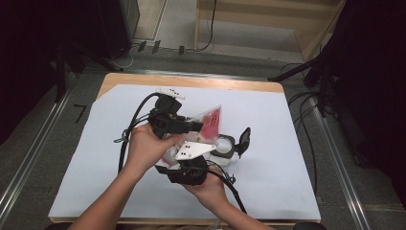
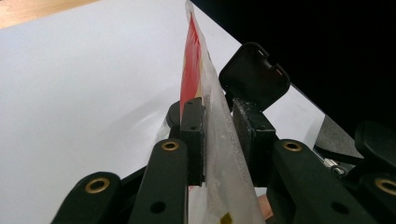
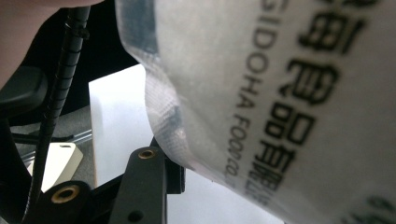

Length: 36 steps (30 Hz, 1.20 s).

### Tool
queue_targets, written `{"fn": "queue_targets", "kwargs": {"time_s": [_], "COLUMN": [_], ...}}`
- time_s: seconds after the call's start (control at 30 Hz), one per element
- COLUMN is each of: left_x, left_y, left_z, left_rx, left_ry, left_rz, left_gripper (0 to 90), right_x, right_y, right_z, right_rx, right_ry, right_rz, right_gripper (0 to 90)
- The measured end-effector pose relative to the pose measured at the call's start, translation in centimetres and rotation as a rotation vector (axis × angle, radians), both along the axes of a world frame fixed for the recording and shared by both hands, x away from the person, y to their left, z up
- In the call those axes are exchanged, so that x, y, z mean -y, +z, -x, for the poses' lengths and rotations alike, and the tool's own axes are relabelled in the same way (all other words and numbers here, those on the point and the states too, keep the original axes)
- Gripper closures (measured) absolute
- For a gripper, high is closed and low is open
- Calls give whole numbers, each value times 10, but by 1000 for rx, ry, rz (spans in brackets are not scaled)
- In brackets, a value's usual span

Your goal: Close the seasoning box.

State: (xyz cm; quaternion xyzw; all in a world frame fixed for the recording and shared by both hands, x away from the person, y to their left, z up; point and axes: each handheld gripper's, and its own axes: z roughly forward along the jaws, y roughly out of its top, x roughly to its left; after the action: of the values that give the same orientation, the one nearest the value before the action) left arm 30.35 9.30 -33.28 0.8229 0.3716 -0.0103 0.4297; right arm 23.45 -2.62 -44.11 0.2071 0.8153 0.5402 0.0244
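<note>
Tongs first: left tongs [image 2: 218,135] were clamped on the one plastic bag [image 2: 212,140], right tongs [image 1: 184,160] gripped its near end, holding it up over the desk [image 1: 287,158]. Bag looked unopened, so tearing and pouring into the one open jar [image 1: 224,146] at right remained.

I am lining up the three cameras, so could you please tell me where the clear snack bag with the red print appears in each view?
High view: the snack bag sits at centre, between the two grippers above the white table cover.
Left gripper view: it stands edge-on at centre, pinched by the jaws.
Right gripper view: it covers the upper right, printing readable.
Shared landmark: the white table cover.
</note>
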Motion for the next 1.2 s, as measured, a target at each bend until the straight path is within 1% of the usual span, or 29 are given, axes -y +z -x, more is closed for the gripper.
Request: {"fn": "queue_targets", "kwargs": {"time_s": [0.2, 0.27, 0.33, 0.5, 0.6, 0.63, 0.67, 0.7, 0.8, 0.83, 0.97, 1.13, 1.17, 1.2], "left_x": [2, 4, 5, 5, 4, 4, 4, 3, 3, 3, 3, 3, 4, 4], "left_y": [0, 0, -1, -1, -2, -2, -2, -2, -2, -2, -2, -2, -2, -2], "left_z": [0, 0, 0, 0, -2, -2, -2, -3, -3, -2, -3, -2, -1, -1], "left_rx": [-2, -5, -6, 2, 1, -1, -1, -3, -5, -2, 0, -2, 1, 1], "left_ry": [-10, -10, -15, -19, -12, -11, -11, -16, -16, -15, -17, -18, -16, -16], "left_rz": [4, -8, -6, -6, 5, -5, -5, 4, 3, -5, 0, -9, 6, 6], "left_gripper": [751, 751, 751, 749, 748, 749, 750, 750, 750, 750, 750, 750, 750, 750], "right_x": [1, 3, 3, 3, 3, 3, 3, 3, 3, 3, 3, 2, 2, 2], "right_y": [1, 0, 0, 0, -1, -1, -1, -1, -1, -1, -1, -1, -1, -1], "right_z": [1, 1, 2, 2, 1, 0, 0, 0, 1, 1, 1, 1, 1, 1], "right_rx": [-5, -13, -16, -11, -4, -3, -3, -4, 1, 1, 1, 3, 6, 6], "right_ry": [-8, -9, -8, -5, -6, -6, -6, -6, -7, -6, -7, -6, -4, -4], "right_rz": [-7, -8, -8, -5, 1, 4, 4, 7, 9, 10, 11, 10, 11, 11], "right_gripper": [638, 638, 638, 637, 638, 638, 638, 638, 638, 638, 638, 638, 638, 638]}}
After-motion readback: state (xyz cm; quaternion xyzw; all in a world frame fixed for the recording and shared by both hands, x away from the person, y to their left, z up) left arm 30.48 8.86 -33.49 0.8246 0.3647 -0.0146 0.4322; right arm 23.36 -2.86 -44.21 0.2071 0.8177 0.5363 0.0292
